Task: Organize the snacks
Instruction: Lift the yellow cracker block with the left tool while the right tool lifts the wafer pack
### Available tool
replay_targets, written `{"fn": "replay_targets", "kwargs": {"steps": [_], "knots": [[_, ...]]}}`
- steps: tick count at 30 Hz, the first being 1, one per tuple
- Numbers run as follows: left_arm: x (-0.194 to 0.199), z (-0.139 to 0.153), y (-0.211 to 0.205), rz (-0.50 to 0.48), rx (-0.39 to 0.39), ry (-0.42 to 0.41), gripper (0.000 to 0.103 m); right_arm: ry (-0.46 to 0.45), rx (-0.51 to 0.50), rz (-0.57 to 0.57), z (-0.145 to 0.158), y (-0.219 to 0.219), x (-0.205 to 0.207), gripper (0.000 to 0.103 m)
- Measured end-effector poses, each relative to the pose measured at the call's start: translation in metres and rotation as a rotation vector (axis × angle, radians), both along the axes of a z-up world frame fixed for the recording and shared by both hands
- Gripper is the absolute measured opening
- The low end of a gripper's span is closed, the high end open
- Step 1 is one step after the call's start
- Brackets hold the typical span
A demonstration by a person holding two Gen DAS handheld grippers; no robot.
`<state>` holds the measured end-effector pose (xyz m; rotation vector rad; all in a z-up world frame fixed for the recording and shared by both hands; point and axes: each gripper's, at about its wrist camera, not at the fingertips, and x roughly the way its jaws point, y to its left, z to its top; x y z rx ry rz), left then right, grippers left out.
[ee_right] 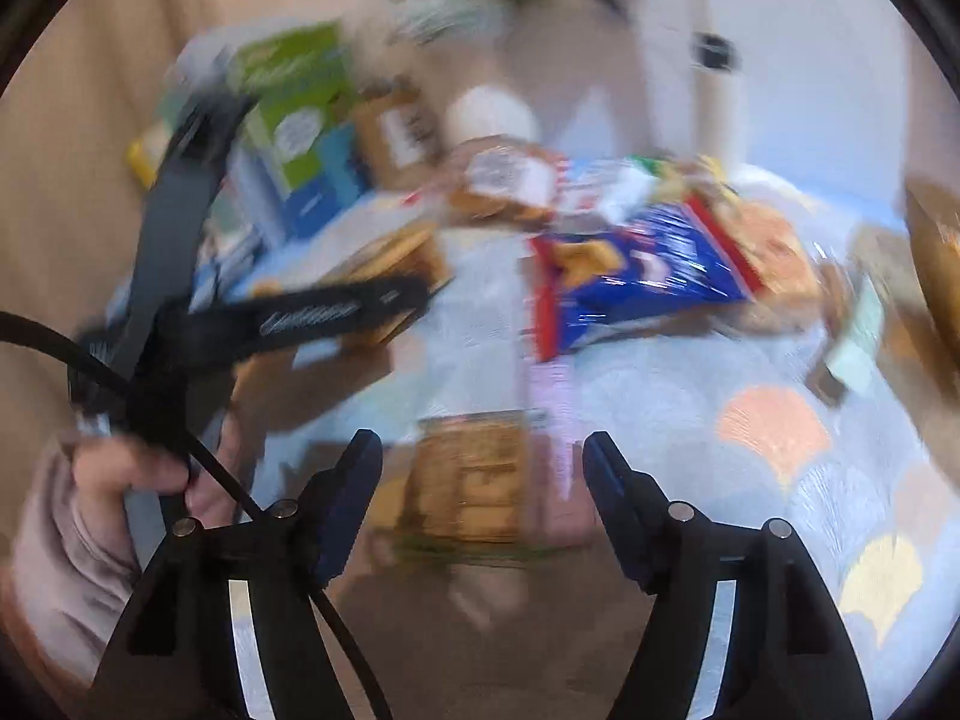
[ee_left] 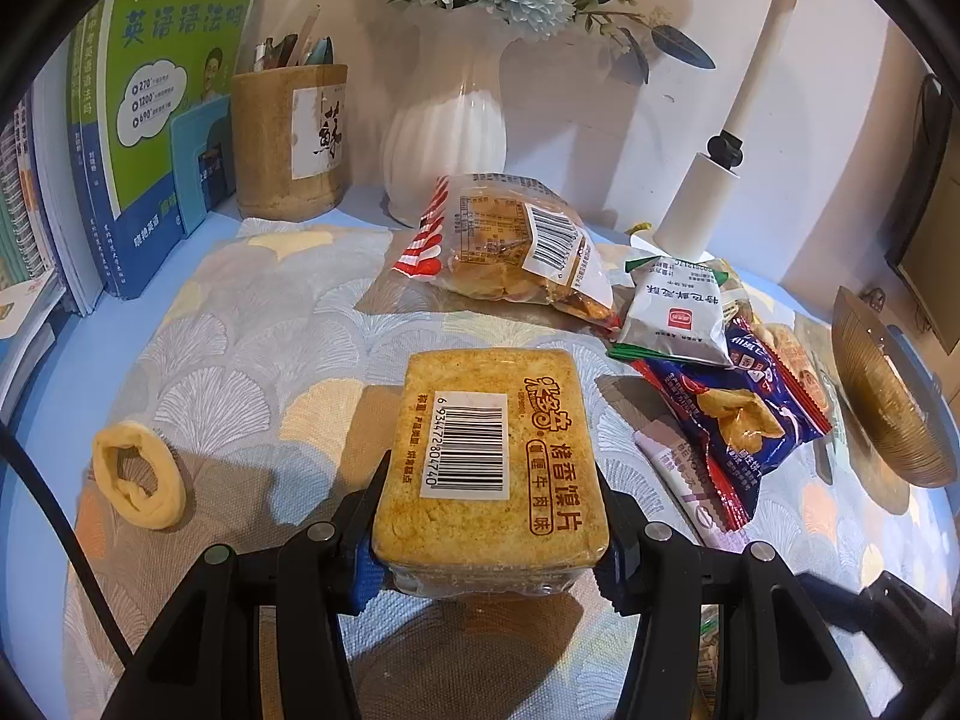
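Note:
My left gripper (ee_left: 492, 468) is shut on a yellow-brown pack of toasted slices (ee_left: 486, 420) with a barcode label, held just above the patterned cloth (ee_left: 270, 330). To its right lie a blue chip packet (ee_left: 738, 414), a grey packet (ee_left: 678, 315) and a clear bag of snacks (ee_left: 516, 240). The right wrist view is badly blurred. My right gripper (ee_right: 483, 441) stands open over a brownish packet (ee_right: 468, 480) on the cloth, pads apart from it. The blue chip packet (ee_right: 642, 264) lies beyond it.
A wooden bowl (ee_left: 882, 396) stands at the right edge. Books (ee_left: 150, 120), a pen holder (ee_left: 288, 144), a white vase (ee_left: 444, 138) and a white lamp base (ee_left: 702, 204) line the back. A yellow fabric ring (ee_left: 138, 480) lies at the left. A hand (ee_right: 138, 480) holds the left gripper.

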<state>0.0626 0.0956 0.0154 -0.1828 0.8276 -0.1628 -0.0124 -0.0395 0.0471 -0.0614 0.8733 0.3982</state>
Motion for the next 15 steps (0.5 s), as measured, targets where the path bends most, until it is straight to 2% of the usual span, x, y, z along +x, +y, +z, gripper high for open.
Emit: {"fn": "replay_targets", "kwargs": {"steps": [2, 3, 4, 5, 7, 12, 15], "knots": [[0.000, 0.000, 0.000, 0.000, 0.000, 0.001, 0.053, -0.008, -0.156, -0.011, -0.007, 0.020, 0.000, 0.068], [0.000, 0.000, 0.000, 0.000, 0.001, 0.001, 0.053, -0.042, -0.198, 0.000, -0.006, 0.028, -0.005, 0.064], [0.000, 0.000, 0.000, 0.000, 0.000, 0.001, 0.053, -0.056, -0.204, 0.007, -0.005, 0.030, -0.007, 0.042], [0.000, 0.000, 0.000, 0.000, -0.002, 0.001, 0.053, -0.056, -0.193, 0.008, -0.004, 0.028, -0.008, 0.042], [0.000, -0.001, 0.000, 0.000, -0.005, 0.001, 0.053, -0.046, -0.103, 0.006, -0.001, 0.014, -0.007, 0.042], [-0.001, 0.000, 0.001, 0.009, -0.008, -0.004, 0.053, -0.082, 0.277, 0.044, 0.012, -0.039, -0.015, 0.042], [-0.001, 0.000, 0.002, 0.013, -0.013, -0.005, 0.053, -0.081, 0.385, 0.005, 0.013, -0.058, -0.014, 0.042]]}}
